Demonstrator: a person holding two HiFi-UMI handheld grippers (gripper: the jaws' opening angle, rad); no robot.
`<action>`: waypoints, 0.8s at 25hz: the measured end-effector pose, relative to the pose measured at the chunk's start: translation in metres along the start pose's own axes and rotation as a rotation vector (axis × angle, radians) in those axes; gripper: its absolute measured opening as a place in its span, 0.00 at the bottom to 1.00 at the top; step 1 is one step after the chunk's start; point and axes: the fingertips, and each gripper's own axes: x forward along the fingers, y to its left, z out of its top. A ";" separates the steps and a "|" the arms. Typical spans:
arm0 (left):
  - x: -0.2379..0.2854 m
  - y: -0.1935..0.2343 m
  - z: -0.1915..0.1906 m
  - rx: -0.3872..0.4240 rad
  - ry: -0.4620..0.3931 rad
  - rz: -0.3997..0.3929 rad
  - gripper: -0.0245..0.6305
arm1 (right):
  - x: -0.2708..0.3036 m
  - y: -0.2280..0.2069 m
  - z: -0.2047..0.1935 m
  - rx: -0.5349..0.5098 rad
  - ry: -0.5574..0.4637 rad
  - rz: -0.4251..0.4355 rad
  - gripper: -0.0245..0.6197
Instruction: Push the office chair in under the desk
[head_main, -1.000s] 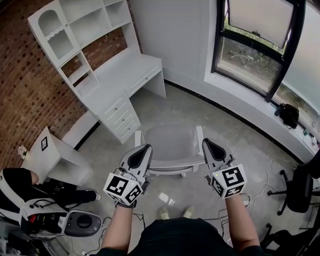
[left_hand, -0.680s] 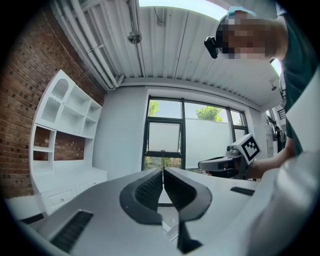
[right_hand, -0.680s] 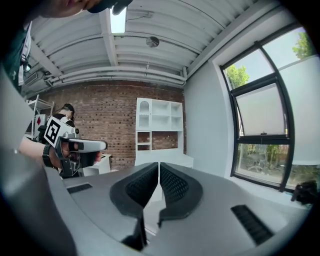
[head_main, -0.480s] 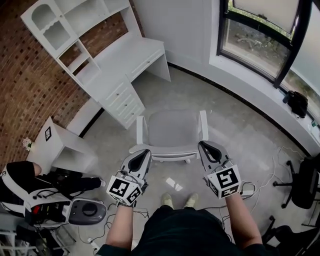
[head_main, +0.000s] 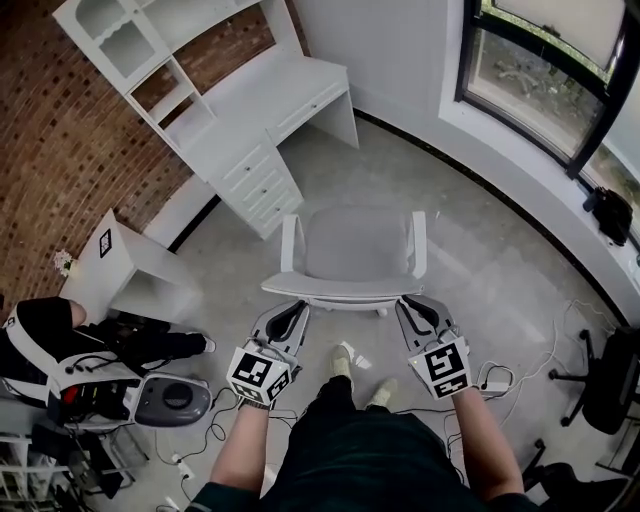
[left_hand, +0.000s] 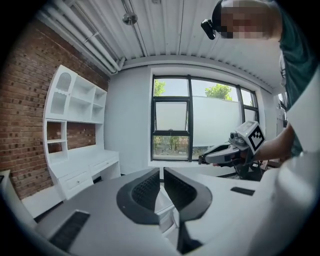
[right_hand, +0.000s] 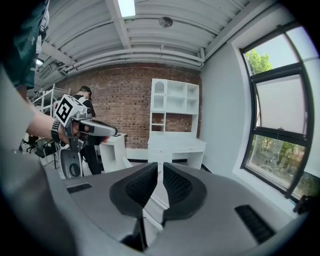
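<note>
Office chair: pale grey, smooth seat, white arms, standing clear of white desk. Left hand-held gripper and right hand-held gripper: jaws closed, empty, at backrest; contact uncertain.

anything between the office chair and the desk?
Nothing. The head view shows only bare grey floor between the office chair and the desk.

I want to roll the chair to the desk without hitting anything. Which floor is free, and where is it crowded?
Bare floor lies between the office chair and the desk, and right of the chair toward the window. Crowded: lower left, by the small white table and seated person; cables lower right.
</note>
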 end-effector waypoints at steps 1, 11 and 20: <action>0.001 0.000 -0.005 0.020 0.019 -0.006 0.05 | 0.002 0.001 -0.004 -0.008 0.009 0.005 0.05; 0.021 0.017 -0.068 0.259 0.238 -0.080 0.16 | 0.039 0.014 -0.048 -0.170 0.200 0.062 0.17; 0.039 0.055 -0.125 0.589 0.413 -0.193 0.22 | 0.079 0.014 -0.104 -0.426 0.403 0.087 0.27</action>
